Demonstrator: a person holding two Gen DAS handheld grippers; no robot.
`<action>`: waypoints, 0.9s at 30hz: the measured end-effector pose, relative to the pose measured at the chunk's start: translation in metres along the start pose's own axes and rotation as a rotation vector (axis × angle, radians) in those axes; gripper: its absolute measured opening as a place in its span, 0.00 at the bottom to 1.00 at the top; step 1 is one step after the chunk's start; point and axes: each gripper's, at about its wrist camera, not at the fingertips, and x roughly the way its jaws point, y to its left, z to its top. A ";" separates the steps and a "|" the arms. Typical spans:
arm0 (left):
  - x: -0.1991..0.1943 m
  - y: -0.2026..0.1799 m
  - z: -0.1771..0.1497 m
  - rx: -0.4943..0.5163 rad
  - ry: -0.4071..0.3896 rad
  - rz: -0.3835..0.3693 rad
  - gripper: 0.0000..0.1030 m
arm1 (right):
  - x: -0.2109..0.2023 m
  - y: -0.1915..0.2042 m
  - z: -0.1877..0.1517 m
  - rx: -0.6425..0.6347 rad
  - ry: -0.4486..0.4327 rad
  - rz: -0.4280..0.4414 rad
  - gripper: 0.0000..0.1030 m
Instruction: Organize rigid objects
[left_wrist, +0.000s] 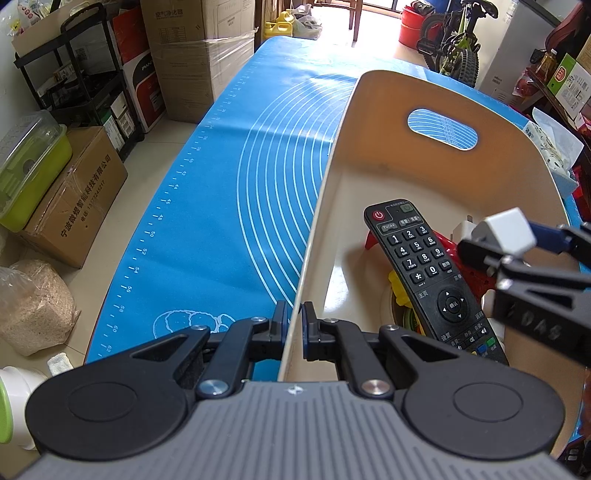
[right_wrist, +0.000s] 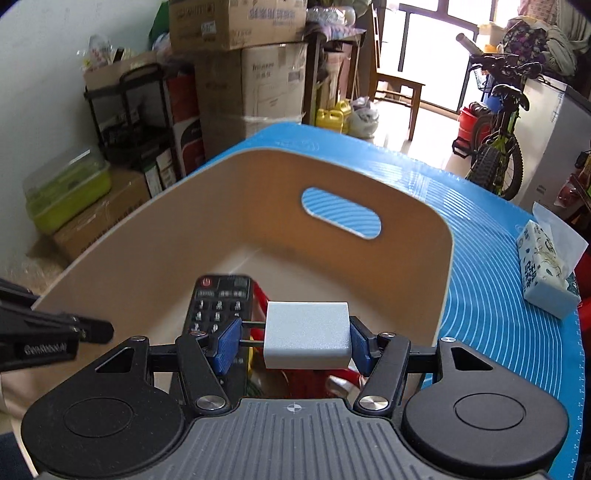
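While left gripper (left_wrist: 294, 325) pinches bin (left_wrist: 325, 177) wall, right gripper (right_wrist: 293, 341) clamps white charger (right_wrist: 306, 334) above bin; remote (left_wrist: 428, 266) already inside; charger drop remains.

Cluttered home storeroom, stacked cartons (right_wrist: 236, 22), bicycle (right_wrist: 495, 147)
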 end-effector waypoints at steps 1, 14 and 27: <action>0.000 -0.001 0.000 0.001 0.000 0.001 0.09 | 0.000 0.001 0.001 -0.005 0.002 0.001 0.62; -0.003 -0.006 0.001 0.014 -0.015 0.021 0.09 | -0.019 -0.008 0.002 0.066 -0.003 0.023 0.81; -0.059 -0.040 0.002 0.093 -0.193 0.028 0.67 | -0.089 -0.031 0.001 0.156 -0.141 0.010 0.96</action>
